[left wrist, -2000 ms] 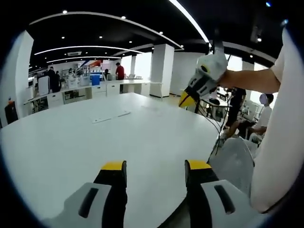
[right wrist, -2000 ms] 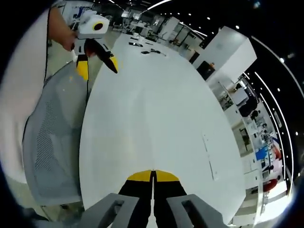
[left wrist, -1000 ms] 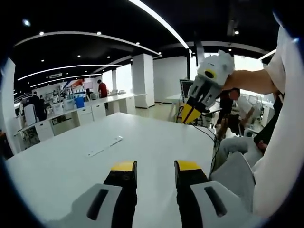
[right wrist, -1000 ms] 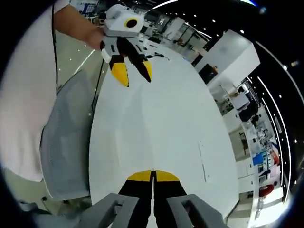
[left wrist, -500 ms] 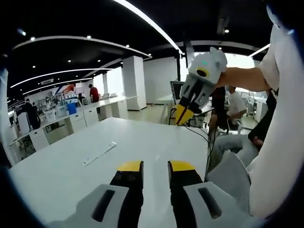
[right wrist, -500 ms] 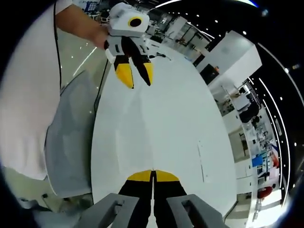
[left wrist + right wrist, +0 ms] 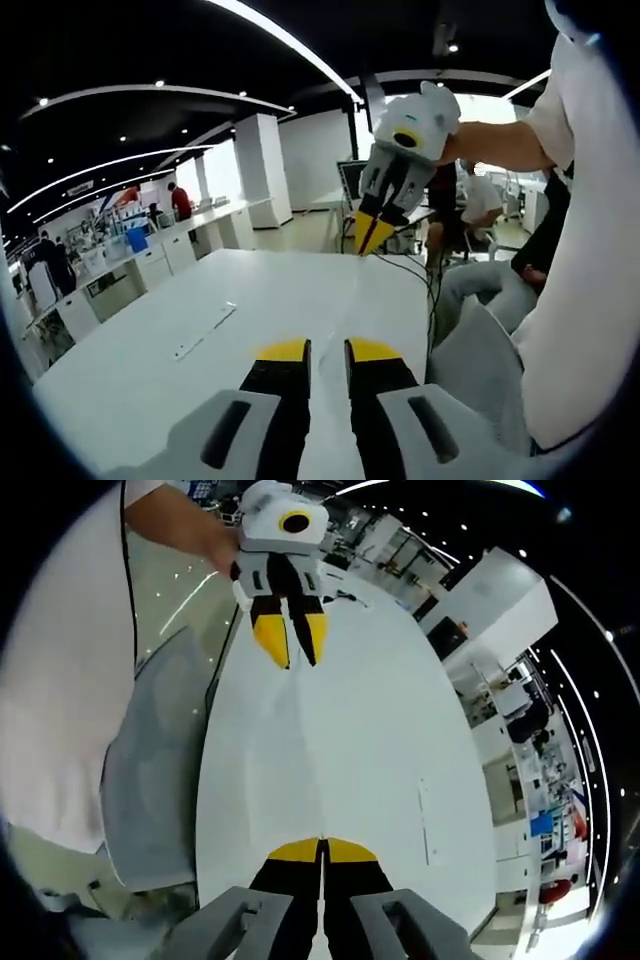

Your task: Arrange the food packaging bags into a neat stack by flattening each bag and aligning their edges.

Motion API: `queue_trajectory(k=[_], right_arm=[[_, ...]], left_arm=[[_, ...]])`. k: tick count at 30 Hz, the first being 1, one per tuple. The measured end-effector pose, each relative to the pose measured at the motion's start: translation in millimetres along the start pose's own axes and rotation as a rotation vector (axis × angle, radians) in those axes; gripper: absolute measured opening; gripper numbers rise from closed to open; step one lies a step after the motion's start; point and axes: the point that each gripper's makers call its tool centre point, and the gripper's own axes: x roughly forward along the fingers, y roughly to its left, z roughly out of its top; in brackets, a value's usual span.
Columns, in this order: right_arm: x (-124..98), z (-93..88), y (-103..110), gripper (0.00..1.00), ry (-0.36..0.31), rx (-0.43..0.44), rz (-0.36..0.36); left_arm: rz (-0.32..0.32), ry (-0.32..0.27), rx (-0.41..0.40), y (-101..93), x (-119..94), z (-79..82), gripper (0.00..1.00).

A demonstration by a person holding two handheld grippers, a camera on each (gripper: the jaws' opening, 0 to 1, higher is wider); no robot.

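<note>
My left gripper (image 7: 328, 352) hangs over the white table (image 7: 150, 360). Its yellow-tipped jaws stand a narrow gap apart with nothing between them. The right gripper view shows this same left gripper (image 7: 292, 652) held in a hand above the table's (image 7: 340, 750) far part, tips pointing down and close together. My right gripper (image 7: 321, 846) is shut with nothing in it, its yellow tips touching. In the left gripper view, the right gripper (image 7: 372, 232) is raised in the air at upper right, tips closed and pointing down at the table.
A thin white strip (image 7: 205, 330) lies flat on the table, also seen as a strip (image 7: 425, 820) near the right edge. A grey mesh chair (image 7: 480, 350) stands at the table's edge beside the person's white shirt (image 7: 590, 250). Desks and people are far behind.
My left gripper's jaws have closed from a wide gap to a narrow one. Both hands have shifted, bringing each gripper more to the middle of the other's view. The right gripper stayed shut.
</note>
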Motion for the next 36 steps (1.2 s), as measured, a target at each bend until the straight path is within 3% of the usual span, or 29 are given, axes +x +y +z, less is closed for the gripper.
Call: queue_trajectory(k=[7,9,12,23,36], right_arm=[[-1.7,2.0,1.4,0.00,0.004,-0.010,0.002],[-2.0,2.8,2.7,0.00,0.003,-0.012,0.005],[-2.0,3.0,4.1,0.00,0.007,-0.018,0.007],[0.7,1.4,5.4,0.00,0.020,-0.030,0.015],[4.0,-1.1,7.5,0.00,0.033,-0.038,0.022]], left_arm=[[-0.036,0.101,0.118,-2.6,0.6,1.0,0.10],[-0.066,0.152,0.127,-8.0,1.3,-4.4,0.11],[-0.072,0.229,0.208,-9.3,3.9,-11.2,0.09],[-0.124,0.344,0.303,-17.4,8.5,-16.0,0.05],[-0.163,0.436,0.319,-18.1,7.9,-23.8,0.03]])
